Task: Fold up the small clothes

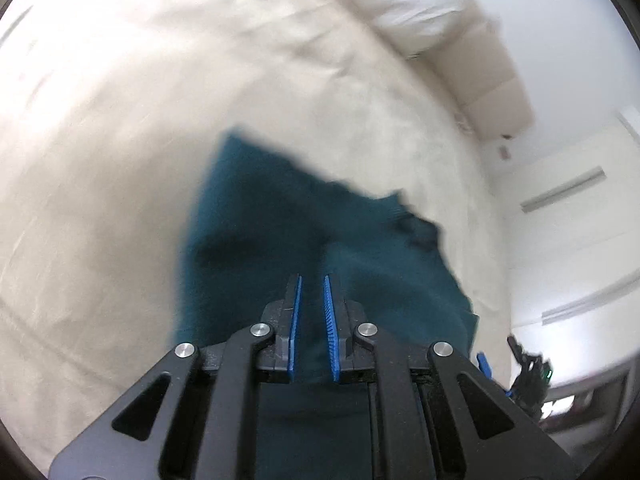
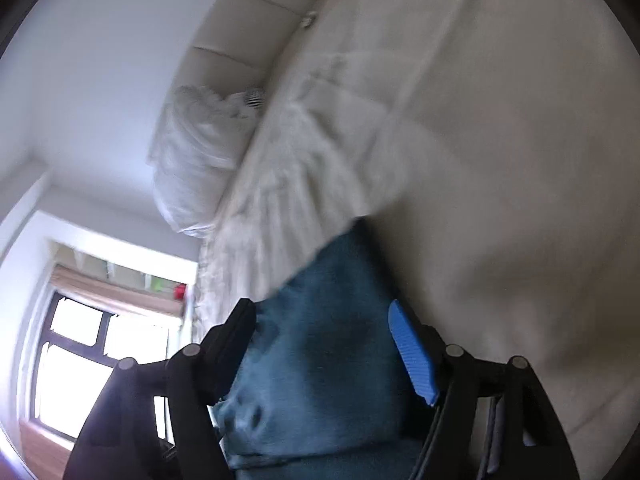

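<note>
A: Left wrist view first. We see the left gripper with its blue pads drawn close, a narrow gap between them. The teal garment lies under and ahead of it on the cream bed sheet. Cloth shows in the gap, but we cannot tell whether the pads pinch it or only hover over it.

B: Agreed, we log that as undecided. From the right wrist view, the right gripper stands wide, jaws well apart, and the teal garment fills the space between them. Is it clamped?

A: No; the fingers sit either side of the cloth without closing on it. We cannot tell whether they touch it.

B: Surroundings: a white pillow against the padded headboard, rumpled white bedding just beyond the garment's far edge, and a window to the left.

A: In the left view, the pillow lies at the top, well apart from the garment. Both views are blurred.
</note>
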The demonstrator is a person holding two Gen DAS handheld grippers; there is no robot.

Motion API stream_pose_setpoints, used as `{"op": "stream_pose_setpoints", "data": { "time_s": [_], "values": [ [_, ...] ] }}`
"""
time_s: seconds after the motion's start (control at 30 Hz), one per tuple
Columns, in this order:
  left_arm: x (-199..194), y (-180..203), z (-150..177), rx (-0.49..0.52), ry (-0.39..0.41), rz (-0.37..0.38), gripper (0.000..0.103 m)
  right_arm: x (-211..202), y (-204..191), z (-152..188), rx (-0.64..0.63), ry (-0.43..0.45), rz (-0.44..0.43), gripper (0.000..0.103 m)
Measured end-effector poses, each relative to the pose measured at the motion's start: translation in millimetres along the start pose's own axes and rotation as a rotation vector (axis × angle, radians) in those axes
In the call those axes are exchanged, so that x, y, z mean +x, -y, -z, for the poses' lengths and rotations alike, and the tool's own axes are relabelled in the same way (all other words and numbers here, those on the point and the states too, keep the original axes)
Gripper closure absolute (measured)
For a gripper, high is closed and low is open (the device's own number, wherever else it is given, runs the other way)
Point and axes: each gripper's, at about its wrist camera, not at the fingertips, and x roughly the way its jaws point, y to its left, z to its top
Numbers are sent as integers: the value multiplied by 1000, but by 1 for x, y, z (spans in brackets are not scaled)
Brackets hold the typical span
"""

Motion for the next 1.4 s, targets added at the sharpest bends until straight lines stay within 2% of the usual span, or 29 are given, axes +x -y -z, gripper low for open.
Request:
{"op": "stream_pose_setpoints", "data": {
  "time_s": [0.03,0.1,0.13,0.2,0.23,0.3,0.33,0.37,0.4,0.43,0.47,0.5,0.53,0.63,0.7,0.8,0.9,0.97,1.07,1.17,1.2,1.27,1.33,1.4],
  "values": [
    [3,18,2,52,2,39,92,7,-11,3,-23,-26,-32,29],
    [17,41,7,130,-23,64,92,26,-27,11,-69,-84,-68,26],
    [32,51,11,178,-49,61,92,41,-34,18,-92,-120,-77,25],
    [54,48,16,193,-77,37,92,58,-30,25,-108,-154,-45,26],
    [68,36,19,178,-104,16,93,64,-21,28,-105,-164,-21,34],
    [66,16,24,139,-85,110,93,59,-10,28,-112,-158,-25,50],
    [59,5,26,122,-80,141,93,53,-3,26,-108,-165,-52,53],
    [53,-3,28,114,-79,165,93,46,2,25,-100,-169,-74,53],
    [46,-9,33,111,-76,174,93,34,8,23,-95,-159,-68,48],
    [33,-18,38,108,-67,168,93,20,12,22,-99,-135,-15,41],
    [23,-25,41,110,-60,162,93,0,17,19,-96,-90,21,41],
    [12,-31,45,111,-54,144,92,-15,21,20,-88,-75,27,34],
    [-6,-38,53,113,-46,53,92,-31,25,22,-78,-63,46,26],
    [-46,-50,78,157,-34,-10,91,-85,28,42,-129,-63,78,25],
    [-60,-62,105,176,-93,-70,91,-113,28,63,-178,-100,111,25],
    [-87,-73,141,178,-127,-49,91,-147,35,101,-228,-193,146,25],
    [-116,-82,178,166,-148,-17,91,-173,41,143,-304,-283,237,25],
    [-132,-92,201,138,-164,12,91,-190,47,165,-331,-332,255,26],
    [-153,-101,224,111,-174,46,91,-211,50,178,-342,-353,238,26],
    [-167,-100,234,119,-173,40,91,-223,56,182,-326,-374,234,29],
    [-176,-101,236,128,-171,30,89,-220,53,183,-323,-378,235,31],
    [-183,-99,240,142,-179,-5,76,-217,54,187,-306,-390,228,33],
    [-192,-96,248,149,-170,9,39,-213,54,190,-303,-402,223,34],
    [-202,-96,253,159,-144,32,31,-211,55,193,-300,-422,225,36]
  ]
}}
